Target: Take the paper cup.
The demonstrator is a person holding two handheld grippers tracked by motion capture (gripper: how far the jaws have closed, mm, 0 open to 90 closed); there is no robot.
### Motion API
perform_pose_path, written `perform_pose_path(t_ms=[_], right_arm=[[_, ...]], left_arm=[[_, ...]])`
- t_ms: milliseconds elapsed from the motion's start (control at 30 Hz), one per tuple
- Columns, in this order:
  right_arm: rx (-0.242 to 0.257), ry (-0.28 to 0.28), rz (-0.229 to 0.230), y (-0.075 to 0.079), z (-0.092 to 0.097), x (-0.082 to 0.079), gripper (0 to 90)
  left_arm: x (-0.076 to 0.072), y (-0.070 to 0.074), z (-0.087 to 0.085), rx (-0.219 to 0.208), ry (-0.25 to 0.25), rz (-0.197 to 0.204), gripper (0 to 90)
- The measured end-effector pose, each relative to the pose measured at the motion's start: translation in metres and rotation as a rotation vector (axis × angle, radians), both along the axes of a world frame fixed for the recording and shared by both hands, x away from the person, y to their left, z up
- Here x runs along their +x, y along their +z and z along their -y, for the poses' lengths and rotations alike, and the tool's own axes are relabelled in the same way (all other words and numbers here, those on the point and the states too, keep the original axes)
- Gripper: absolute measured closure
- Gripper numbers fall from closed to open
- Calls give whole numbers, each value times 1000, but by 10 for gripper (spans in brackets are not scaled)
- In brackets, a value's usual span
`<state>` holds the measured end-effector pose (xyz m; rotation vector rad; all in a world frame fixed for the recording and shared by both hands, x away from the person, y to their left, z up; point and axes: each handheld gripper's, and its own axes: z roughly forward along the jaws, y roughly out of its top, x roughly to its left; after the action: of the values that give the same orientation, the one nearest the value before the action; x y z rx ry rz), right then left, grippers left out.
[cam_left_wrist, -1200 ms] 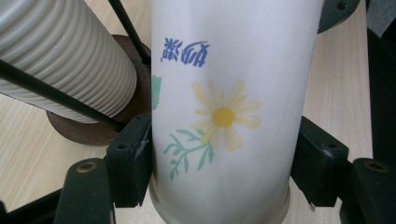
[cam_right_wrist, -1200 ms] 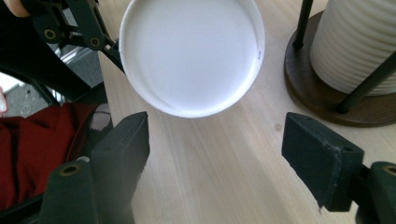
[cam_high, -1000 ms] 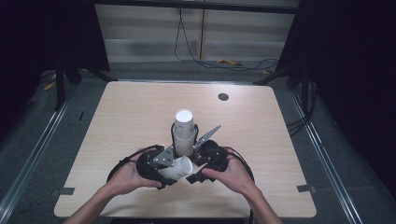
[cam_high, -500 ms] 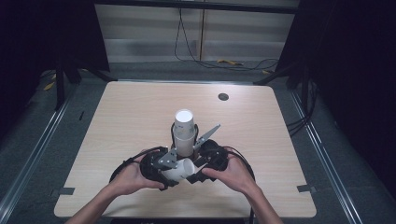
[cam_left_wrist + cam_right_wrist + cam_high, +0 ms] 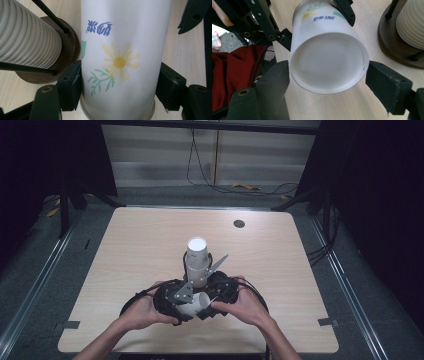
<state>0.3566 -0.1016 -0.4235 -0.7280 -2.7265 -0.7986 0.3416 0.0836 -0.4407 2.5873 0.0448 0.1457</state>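
A wooden table [image 5: 125, 270] is seen, pale and grained. A small dark round disc [image 5: 239, 223] is set in it near the far edge. Cables [image 5: 220, 182] are trailed across the grey floor [image 5: 60, 250] beyond. Red cloth [image 5: 234, 72] is glimpsed below the table's edge.

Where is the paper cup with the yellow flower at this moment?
In the high view the flower cup lies on its side near the table's front edge, between the left gripper and the right gripper, just in front of the cup stack.

A white paper cup [image 5: 120, 60] printed with a yellow daisy and blue lettering lies on its side, low and centre in the high view.
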Motion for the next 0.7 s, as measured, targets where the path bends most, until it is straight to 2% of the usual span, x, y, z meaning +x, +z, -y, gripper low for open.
perform_pose_path(t_ms=[67, 233, 300, 400, 500, 600, 700], right_arm=[[-8, 1, -18, 0, -1, 0, 203], [-7, 9, -28, -1, -5, 4, 231], [-6, 10, -31, -1, -6, 6, 236], [-6, 16, -39, -2, -7, 7, 253], [12, 22, -57, -3, -7, 6, 266], [6, 21, -76, -2, -7, 5, 278], [15, 38, -80, -3, -6, 6, 294]], left_arm=[[0, 0, 0, 3, -3, 7, 313], [-1, -1, 5, 22, -4, 22, 314], [-3, -1, 6, -3, 5, 18, 313], [-4, 0, 7, 16, -18, 26, 314], [-8, -1, 9, 22, -15, 37, 314], [-11, -1, 10, 23, -26, 40, 313], [-13, -1, 11, 30, -32, 50, 313]])
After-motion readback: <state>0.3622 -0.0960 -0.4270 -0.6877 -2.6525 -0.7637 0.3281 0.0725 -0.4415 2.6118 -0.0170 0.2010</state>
